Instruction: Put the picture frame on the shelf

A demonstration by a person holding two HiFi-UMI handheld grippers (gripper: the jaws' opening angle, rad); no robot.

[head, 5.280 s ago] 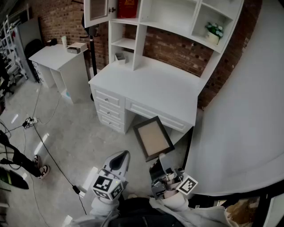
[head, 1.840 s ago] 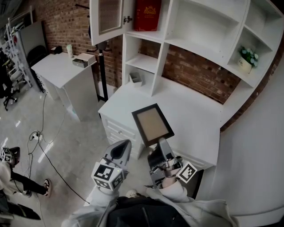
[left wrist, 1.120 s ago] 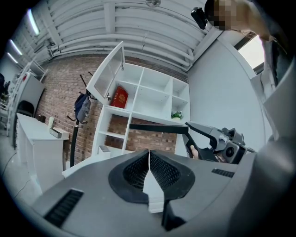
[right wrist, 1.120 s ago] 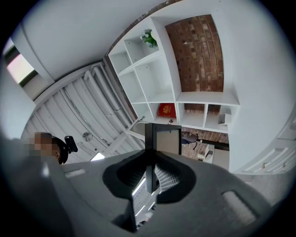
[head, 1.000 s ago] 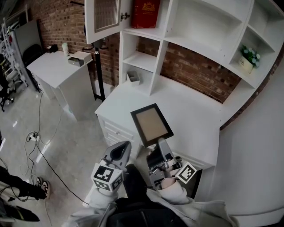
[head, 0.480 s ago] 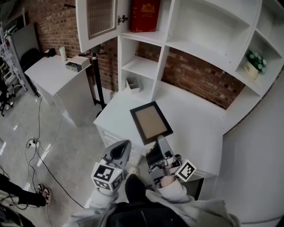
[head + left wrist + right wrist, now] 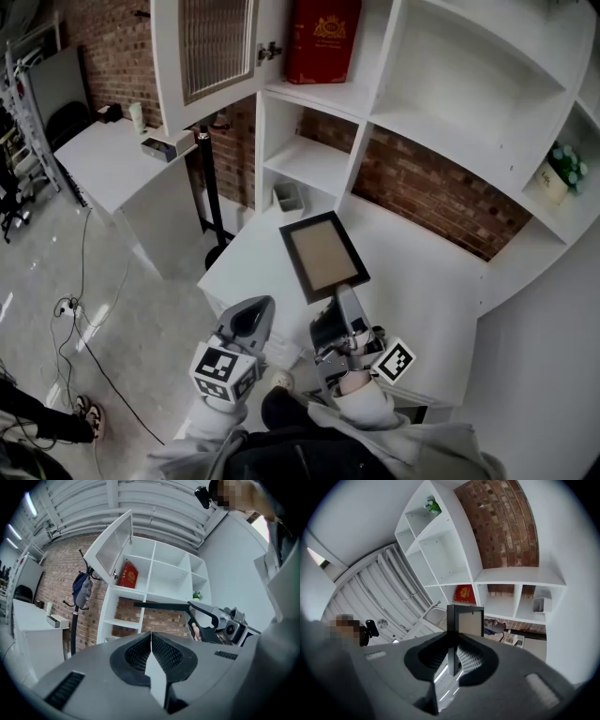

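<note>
The picture frame (image 7: 323, 254), dark-edged with a tan backing, is held up over the white desk (image 7: 422, 291) by my right gripper (image 7: 339, 298), which is shut on its near edge. In the right gripper view the picture frame (image 7: 465, 622) stands edge-on between the jaws. In the left gripper view the picture frame (image 7: 161, 605) shows as a thin dark bar at the right gripper (image 7: 193, 612). My left gripper (image 7: 246, 319) hangs lower left of the frame, shut and holding nothing. The white shelf unit (image 7: 441, 89) rises behind the desk with bare compartments.
A red box (image 7: 322, 37) stands in an upper compartment beside an open cabinet door (image 7: 211, 47). A small potted plant (image 7: 560, 173) sits on a right shelf and a small grey holder (image 7: 288, 197) on the desk. A second white table (image 7: 108, 155) is at left, with cables on the floor.
The view has closed in on the shelf unit and tilted up. The frame, still in my right gripper, has risen slightly toward the shelves. The left gripper keeps its place.
</note>
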